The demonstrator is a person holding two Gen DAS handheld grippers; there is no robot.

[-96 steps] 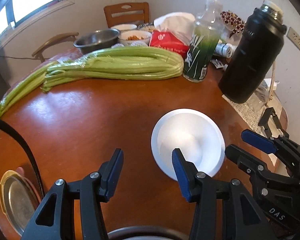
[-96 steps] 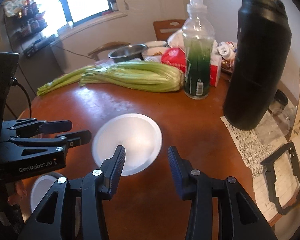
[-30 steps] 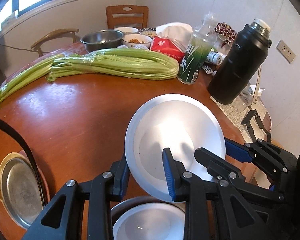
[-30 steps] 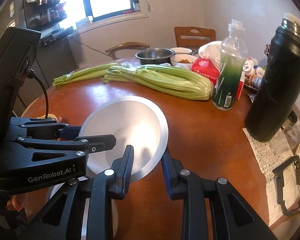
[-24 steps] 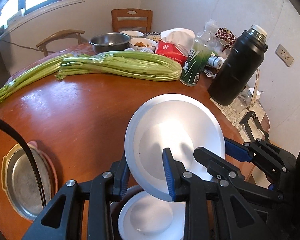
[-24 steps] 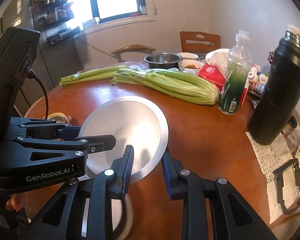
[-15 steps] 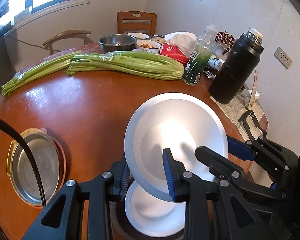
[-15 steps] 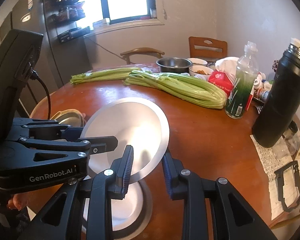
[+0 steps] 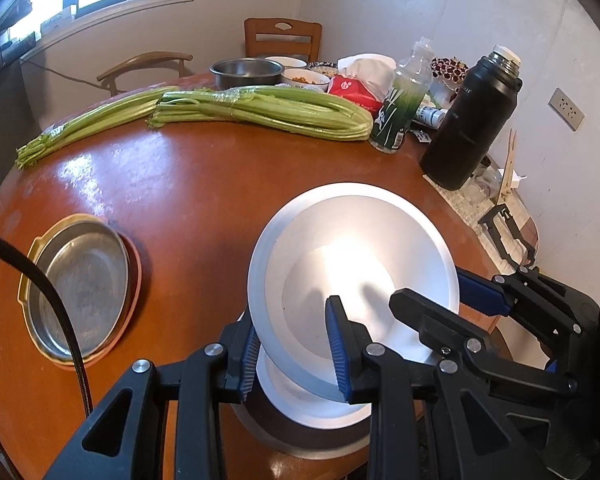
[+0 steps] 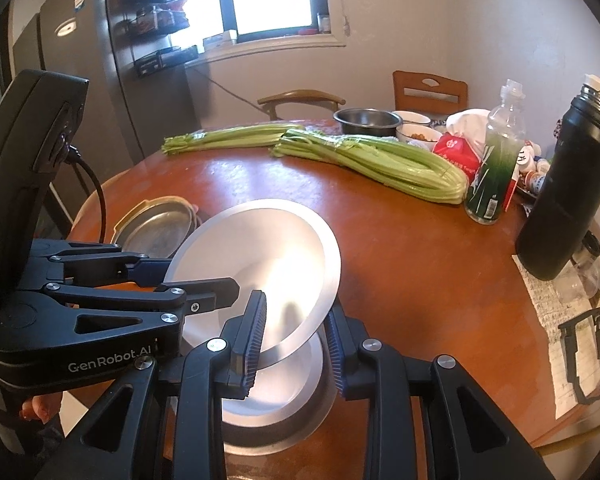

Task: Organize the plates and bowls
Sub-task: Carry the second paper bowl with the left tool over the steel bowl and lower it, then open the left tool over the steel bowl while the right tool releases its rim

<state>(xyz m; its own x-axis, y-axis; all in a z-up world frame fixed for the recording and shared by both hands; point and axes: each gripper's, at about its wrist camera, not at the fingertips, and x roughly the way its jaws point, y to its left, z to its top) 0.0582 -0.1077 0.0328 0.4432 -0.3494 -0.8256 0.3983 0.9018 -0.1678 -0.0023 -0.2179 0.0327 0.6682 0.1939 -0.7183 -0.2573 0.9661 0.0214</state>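
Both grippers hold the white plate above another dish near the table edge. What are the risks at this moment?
1. Both the left gripper and right gripper pinch only the near rim of the tilted white plate, so it might slip.
2. The dark-rimmed dish beneath sits near the table edge; a rough landing could nudge it off.

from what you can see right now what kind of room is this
Most likely a home kitchen or dining corner: a round wooden table with wooden chairs behind it, celery bunches and food bowls on top, and a refrigerator beside the window.
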